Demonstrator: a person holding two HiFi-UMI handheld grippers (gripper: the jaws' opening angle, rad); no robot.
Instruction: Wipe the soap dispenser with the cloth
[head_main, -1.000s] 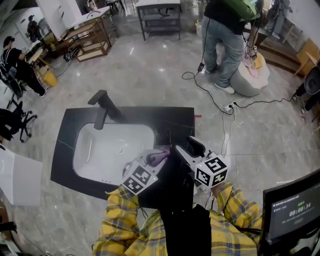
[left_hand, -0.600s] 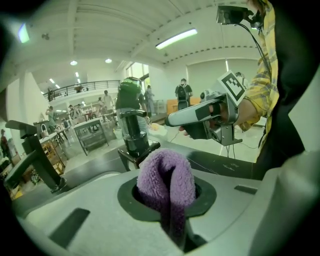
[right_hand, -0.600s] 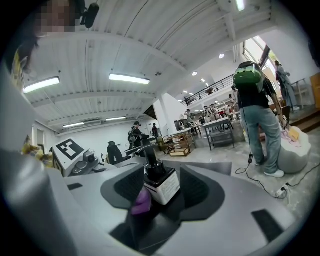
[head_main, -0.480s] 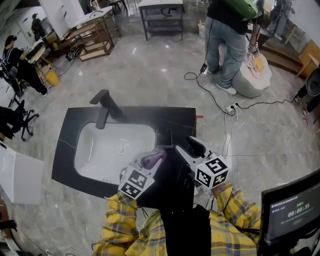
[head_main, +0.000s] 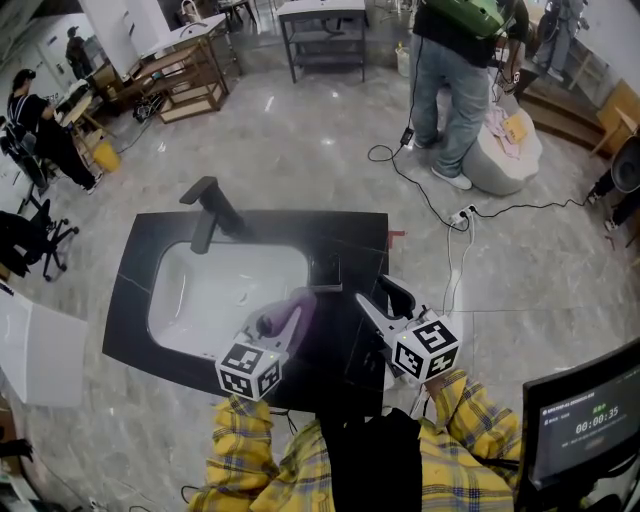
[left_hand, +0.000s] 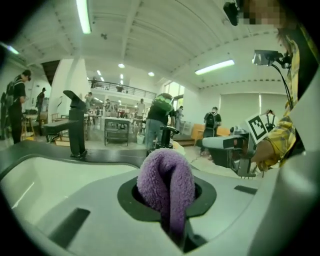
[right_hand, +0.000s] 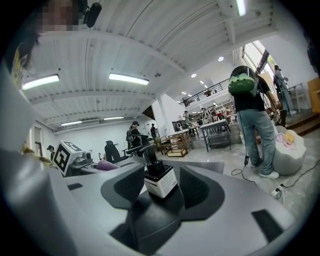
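Since a second ago, our left claw (head_main: 283, 322) has drawn back toward us and a little leftward, so it now hangs over the front right corner of the sink (head_main: 200, 300). It is clenched on the purple cloth (left_hand: 167, 182), which bulges out beyond the jaws as a folded loop. The right claw has barely shifted.

Just to the right of the sink, the soap dispenser (right_hand: 159, 181) stands upright on the dark counter (head_main: 345, 235), with nothing touching it. Its pump head points up and away from us.

Farther right of the sink, our right claw (head_main: 378, 297) is released, its jaws spread wide. The dispenser lines up in the gap between them but sits a little ahead of the pads, so we do not have hold of it yet.

We think the main risk is wiping before the bottle is steadied. It is tall for its base and stands close to the sink's rim, so a sideways push from the cloth could slide it or tip it into the basin. If our right claw closes off-centre, one pad could meet the bottle first and knock it over. Pressing down on the pump with the cloth could squirt soap. A hard rub might also drag the cloth out of the left claw's pinch.
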